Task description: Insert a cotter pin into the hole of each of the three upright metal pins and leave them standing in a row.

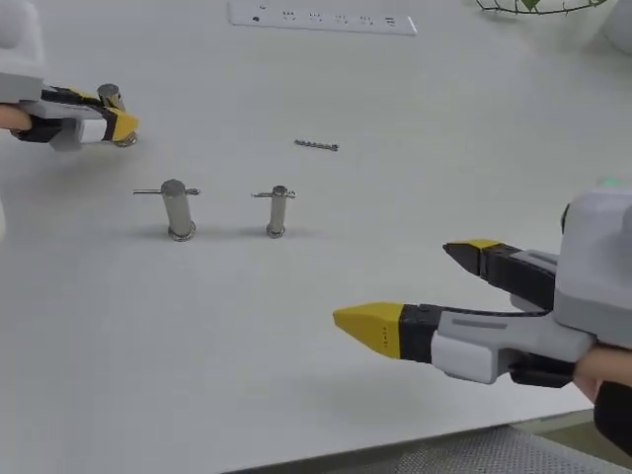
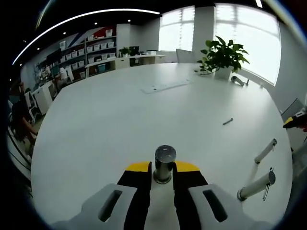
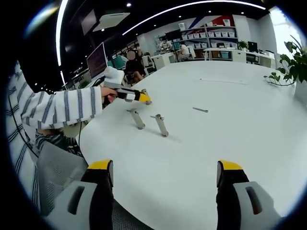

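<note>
Two upright metal pins (image 1: 178,209) (image 1: 277,210) stand side by side on the white table (image 1: 326,375), each with a cotter pin through its top. A third metal pin (image 1: 111,97) stands far left, and my left gripper (image 1: 120,124) is shut on it; in the left gripper view this pin (image 2: 164,164) sits upright between the jaws of that gripper (image 2: 163,168). A loose cotter pin (image 1: 316,145) lies behind the two pins. My right gripper (image 1: 410,286) hovers open at the lower right, holding nothing, and in its own view the gripper (image 3: 165,172) faces the two pins (image 3: 137,119) (image 3: 161,125).
A white power strip (image 1: 321,18) lies at the table's far edge. A potted plant (image 2: 223,57) stands at a far corner. The table's near edge runs just below my right gripper. A striped sleeve (image 3: 62,108) holds the left gripper.
</note>
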`<state>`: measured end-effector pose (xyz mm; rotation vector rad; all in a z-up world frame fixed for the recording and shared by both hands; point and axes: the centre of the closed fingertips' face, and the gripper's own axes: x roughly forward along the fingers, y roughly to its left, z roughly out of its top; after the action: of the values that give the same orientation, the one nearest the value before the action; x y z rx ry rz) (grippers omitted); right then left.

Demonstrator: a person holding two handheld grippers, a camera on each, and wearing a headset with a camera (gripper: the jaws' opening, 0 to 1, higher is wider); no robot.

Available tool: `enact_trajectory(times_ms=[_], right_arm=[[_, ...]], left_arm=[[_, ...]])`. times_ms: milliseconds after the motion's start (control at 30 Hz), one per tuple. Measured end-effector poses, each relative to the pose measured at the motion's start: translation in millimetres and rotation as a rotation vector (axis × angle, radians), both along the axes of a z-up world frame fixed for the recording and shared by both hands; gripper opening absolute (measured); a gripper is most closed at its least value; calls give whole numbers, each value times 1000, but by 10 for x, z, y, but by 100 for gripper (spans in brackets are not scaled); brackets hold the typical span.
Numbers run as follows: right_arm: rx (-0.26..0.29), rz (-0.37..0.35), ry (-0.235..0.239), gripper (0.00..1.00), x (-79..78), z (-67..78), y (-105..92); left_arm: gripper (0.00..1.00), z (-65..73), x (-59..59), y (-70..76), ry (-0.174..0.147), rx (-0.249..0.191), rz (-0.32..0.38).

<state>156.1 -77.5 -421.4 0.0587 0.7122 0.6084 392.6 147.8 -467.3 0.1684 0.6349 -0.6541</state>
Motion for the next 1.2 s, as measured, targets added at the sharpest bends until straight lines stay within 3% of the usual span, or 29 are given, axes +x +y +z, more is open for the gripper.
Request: enact_trajectory(times_ms=[200,300,600,867,1000,1133,1200], right_arm=[[2,7,8,87,-2,-15,28],[3,9,9,87,-3,-17,36],[10,13,5,86,2,-15,61],[16,32,-12,86,11,40,110],[19,45,-18,86,10,55,145],[22,65,-25,86,4,69,193],[24,76,-30,86,-2,84,219]], left_arm=[[10,-5,-64,-91,-6,8,-41],[10,-25,-53,-75,-19,51,-54],[9,-18,-74,9,-33,68,-41],[9,181,-211,83,-45,39,-23],[9,319,-327,102,-62,22,-18],[9,355,-428,166,-64,17,-14],[9,413,-542,151,-68,20,-11]])
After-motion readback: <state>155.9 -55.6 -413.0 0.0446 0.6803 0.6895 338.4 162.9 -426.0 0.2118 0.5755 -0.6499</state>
